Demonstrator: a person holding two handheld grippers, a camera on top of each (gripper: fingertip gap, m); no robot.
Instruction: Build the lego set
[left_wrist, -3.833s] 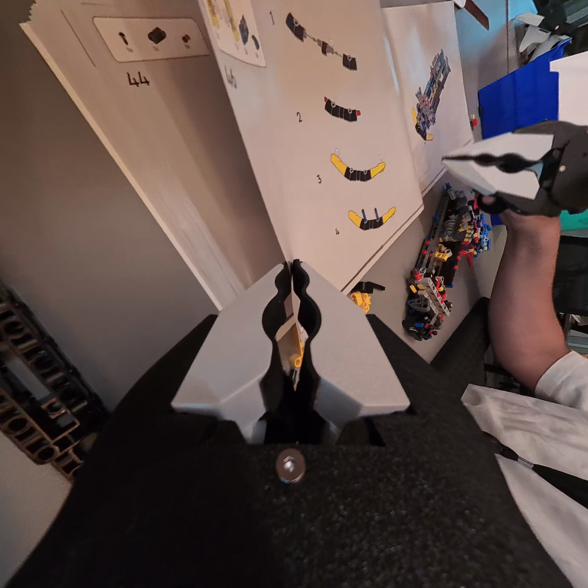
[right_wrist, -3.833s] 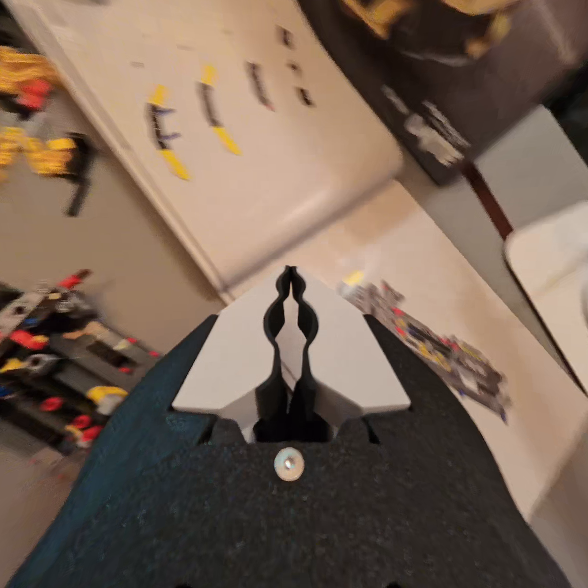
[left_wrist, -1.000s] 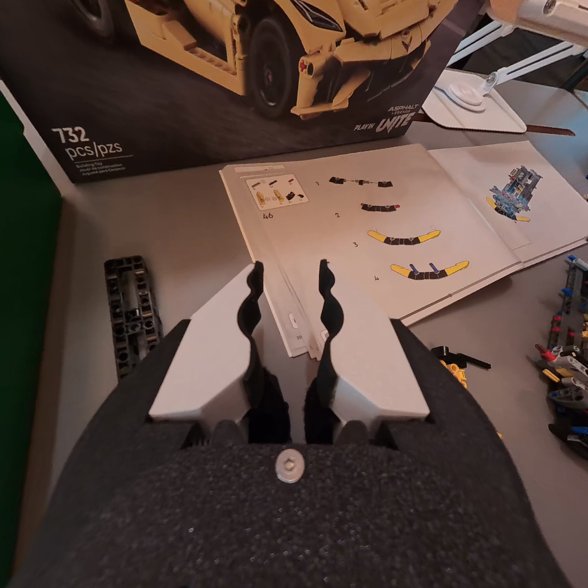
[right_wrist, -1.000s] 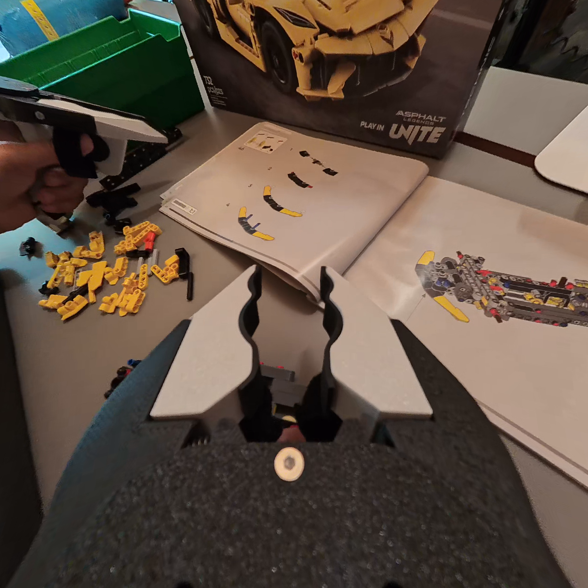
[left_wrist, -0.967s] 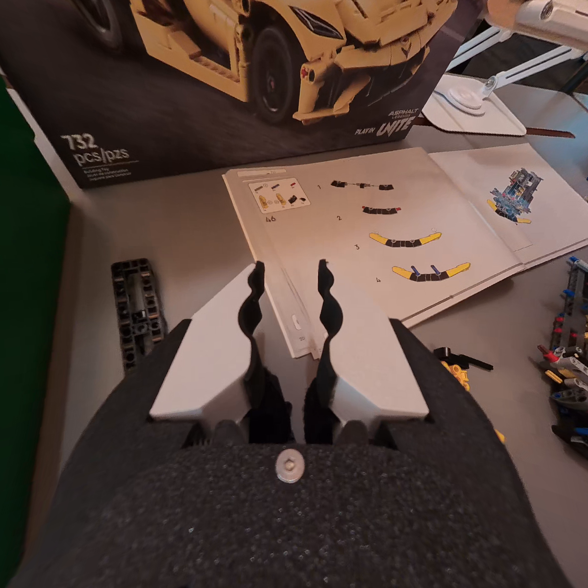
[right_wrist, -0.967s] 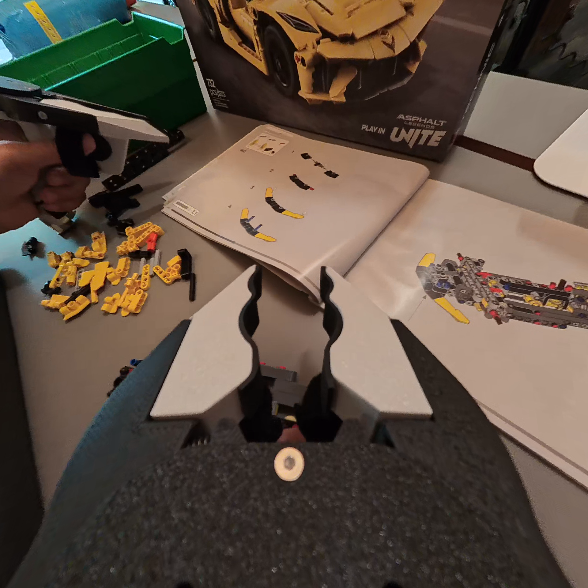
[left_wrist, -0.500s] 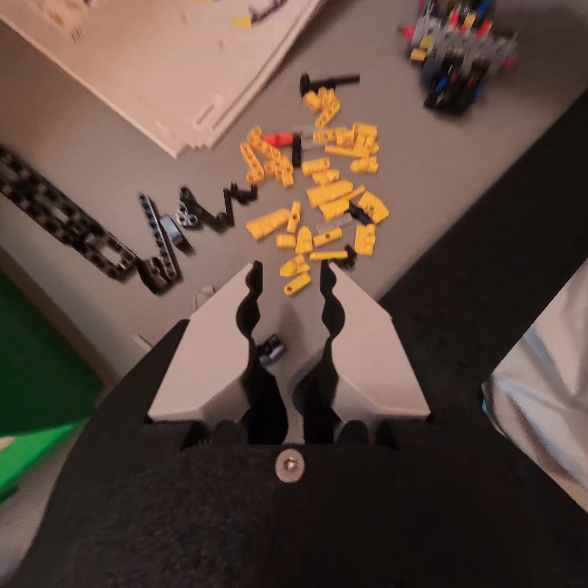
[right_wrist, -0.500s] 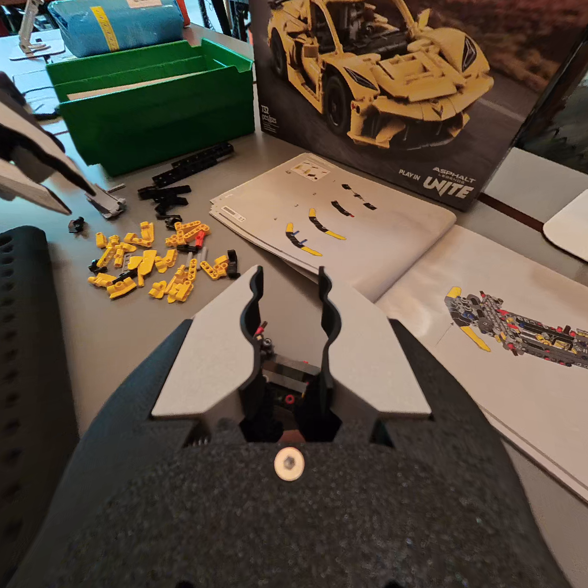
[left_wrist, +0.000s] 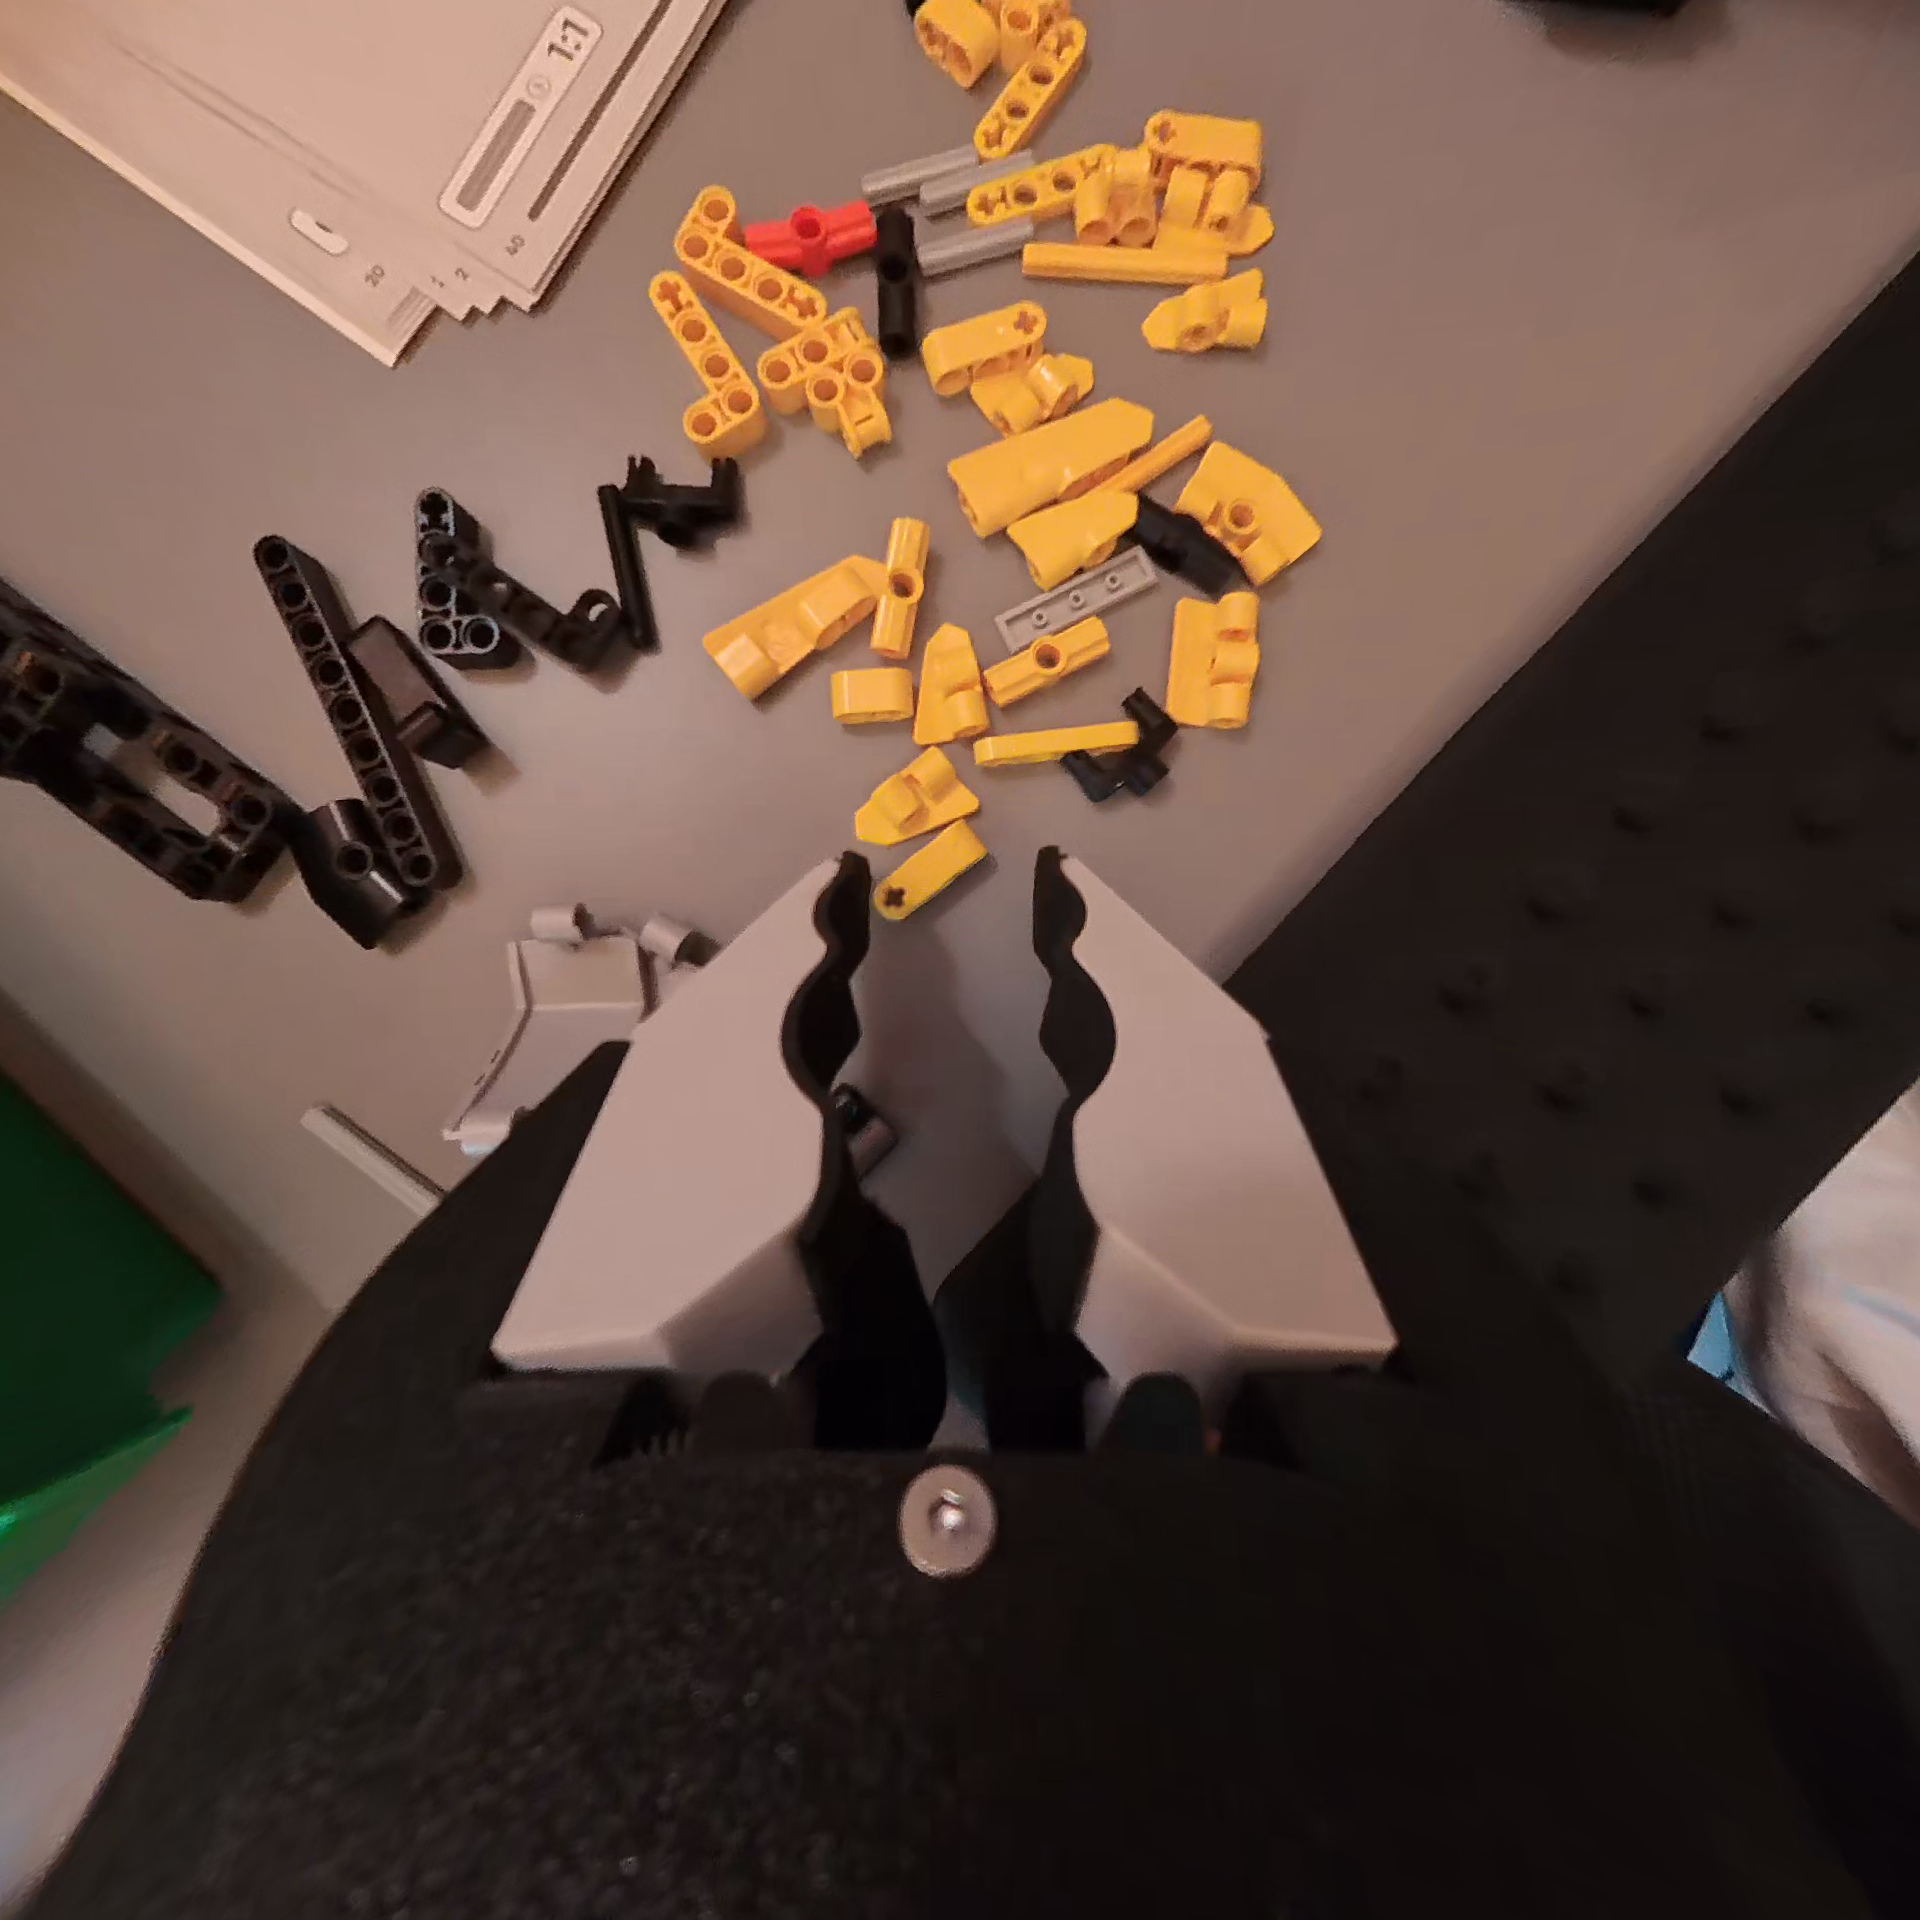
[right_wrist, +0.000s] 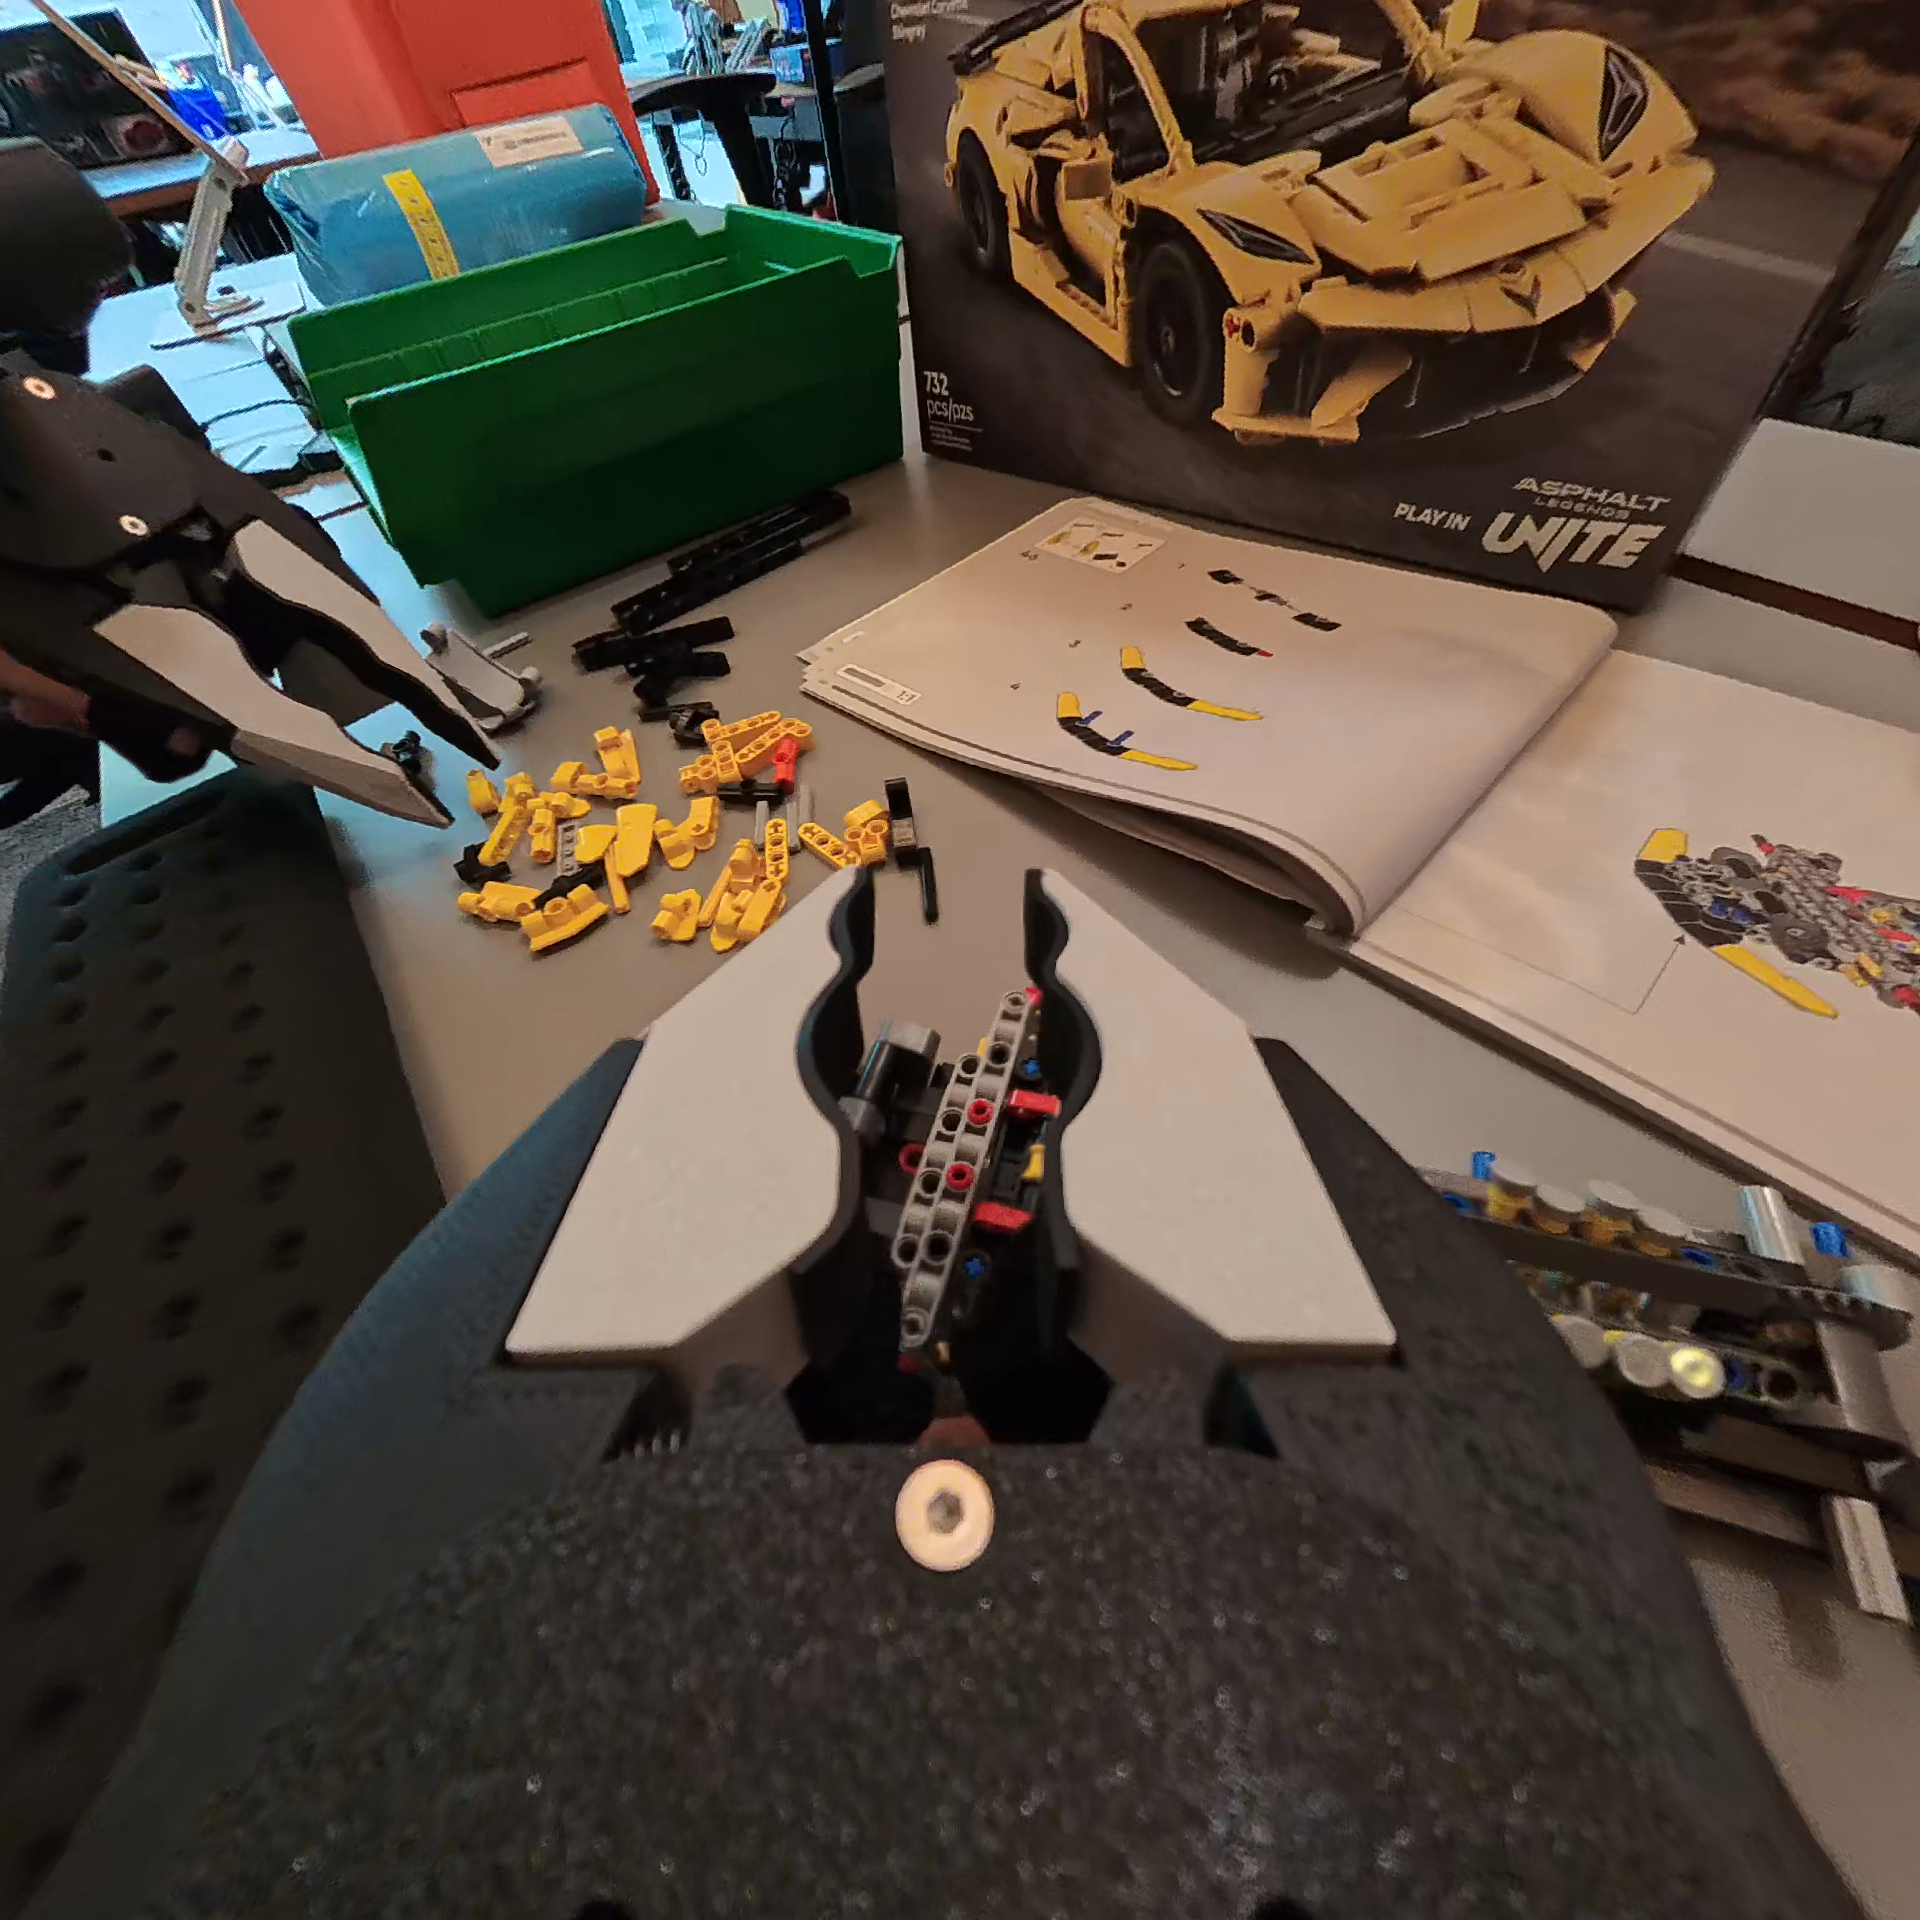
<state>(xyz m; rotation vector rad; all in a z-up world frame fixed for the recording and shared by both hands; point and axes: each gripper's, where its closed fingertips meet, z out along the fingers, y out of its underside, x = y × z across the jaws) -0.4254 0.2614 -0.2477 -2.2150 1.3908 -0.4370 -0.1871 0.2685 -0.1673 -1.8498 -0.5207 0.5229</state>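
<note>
Left gripper (left_wrist: 948, 868), jaws apart, above the grey table (left_wrist: 260, 447) beside scattered yellow pieces (left_wrist: 1039, 468).

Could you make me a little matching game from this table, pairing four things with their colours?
Things:
1. storage bin
2. cross-shaped connector
3. long holed beam
4. pile of small loose pieces

Colours:
A. black
B. yellow
C. green
D. red

Pairs: 1-C, 2-D, 3-A, 4-B
</note>
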